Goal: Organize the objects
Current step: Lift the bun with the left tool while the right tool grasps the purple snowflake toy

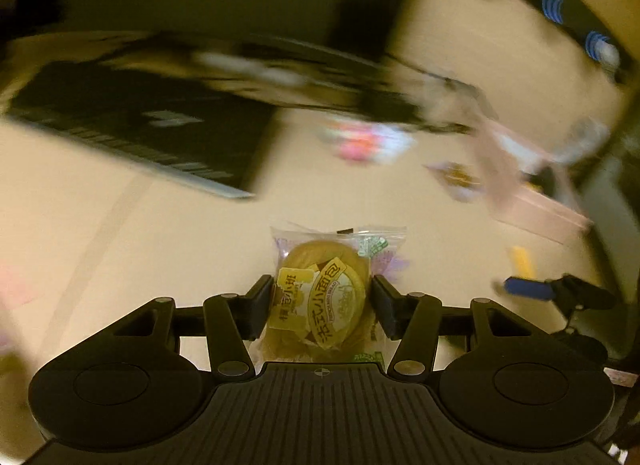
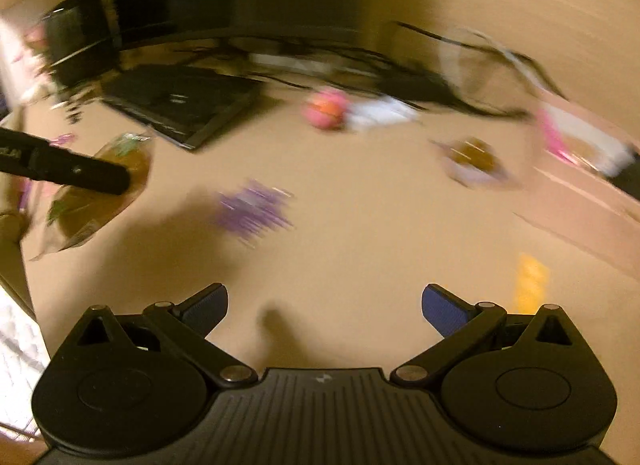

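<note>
Left wrist view: heavy blur beyond the tool. Laptop (image 1: 132,125), dark, lid shut, lies flat on tan table (image 1: 120,245) at 10 o'clock. Left gripper (image 1: 322,305) at 6 o'clock, pads pinching a bread pack (image 1: 320,297): clear wrapper, yellow bun inside, yellow label. Pack is clear of the table, carried. Pink-white smear (image 1: 364,141) at 1 o'clock, cannot tell what it is. Small packet (image 1: 456,177), brownish centre, just right of that. Clear pink box (image 1: 532,185) at 2 o'clock, tilted in frame; contents too blurred to tell. Yellow piece (image 1: 522,263) on the table at 3 o'clock, with the blue pad of the right gripper (image 1: 528,289) just below it.

Right wrist view: the same pack (image 2: 96,193) at 9 o'clock, nipped under a black finger (image 2: 72,169) of the left tool. Purple wrapper (image 2: 256,209) near centre, on the table. Pink ball (image 2: 326,109) at 12 o'clock, white scrap beside it. Right tool at 6 o'clock, jaws spread wide, nothing between them.
</note>
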### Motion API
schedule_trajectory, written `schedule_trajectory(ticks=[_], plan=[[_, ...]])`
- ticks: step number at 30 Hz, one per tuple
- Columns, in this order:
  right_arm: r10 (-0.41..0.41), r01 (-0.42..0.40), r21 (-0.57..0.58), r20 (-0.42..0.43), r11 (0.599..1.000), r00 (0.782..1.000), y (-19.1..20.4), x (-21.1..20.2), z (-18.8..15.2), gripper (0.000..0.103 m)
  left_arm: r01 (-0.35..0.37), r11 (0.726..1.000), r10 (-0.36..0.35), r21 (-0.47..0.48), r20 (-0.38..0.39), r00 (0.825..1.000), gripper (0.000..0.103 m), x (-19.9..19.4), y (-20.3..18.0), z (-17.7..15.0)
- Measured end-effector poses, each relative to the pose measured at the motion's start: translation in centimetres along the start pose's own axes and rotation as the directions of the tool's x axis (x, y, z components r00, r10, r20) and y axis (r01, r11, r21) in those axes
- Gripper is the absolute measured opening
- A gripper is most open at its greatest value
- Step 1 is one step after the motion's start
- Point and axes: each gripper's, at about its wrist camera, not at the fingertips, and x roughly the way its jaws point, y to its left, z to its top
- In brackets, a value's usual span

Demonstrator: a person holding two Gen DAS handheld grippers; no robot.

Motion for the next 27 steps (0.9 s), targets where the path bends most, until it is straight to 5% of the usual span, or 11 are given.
schedule_trajectory(ticks=[3,9,11,16,17,18,23,27], plan=[[0.043,-0.043,-0.023,0.013,0.999,0.999,2.8,3.1,1.9,0.103,-0.117,0.993,0.116,-0.023,-0.041,0.992,0.058,-1.0,2.1,-0.1],[-0.005,0.004,-0.059,-0.012,0.998,1.0,5.5,6.6,3.8,0.079,-0.025,0.998,0.025,-0.055,-0.004,1.0,0.057,-2.7,4.7,0.1],[-0.005,0.004,-0.062,-0.022,0.998,1.0,6.0,6.1,3.9,0.06,-0.005,0.998,0.005,-0.057,-0.006,1.0,0.057,-2.2,4.8,0.1],[-0.029,0.028,-0.052,-0.029,0.998,0.999,5.6,2.9,3.5,0.056,0.057,0.998,-0.055,0.031,-0.062,0.997,0.057,0.6,2.4,0.5],[-0.037,0.036,-0.041,-0.024,0.998,0.999,5.1,1.9,3.4,0.025,0.069,0.996,-0.065,0.055,-0.073,0.995,0.057,1.1,1.5,0.6],[-0.04,0.039,-0.028,-0.034,0.999,0.999,4.5,0.9,3.3,0.018,0.09,0.993,-0.083,0.074,-0.087,0.993,0.057,1.6,0.5,0.7],[-0.155,0.156,0.051,-0.027,0.986,0.988,-0.4,-5.2,1.0,0.017,0.263,0.952,-0.246,0.158,-0.117,0.962,0.057,3.0,-5.5,1.1],[-0.225,0.229,0.083,-0.051,0.97,0.973,-3.9,-8.0,-1.3,0.017,0.309,0.944,-0.297,0.112,-0.114,0.948,0.057,4.2,-8.7,2.0]])
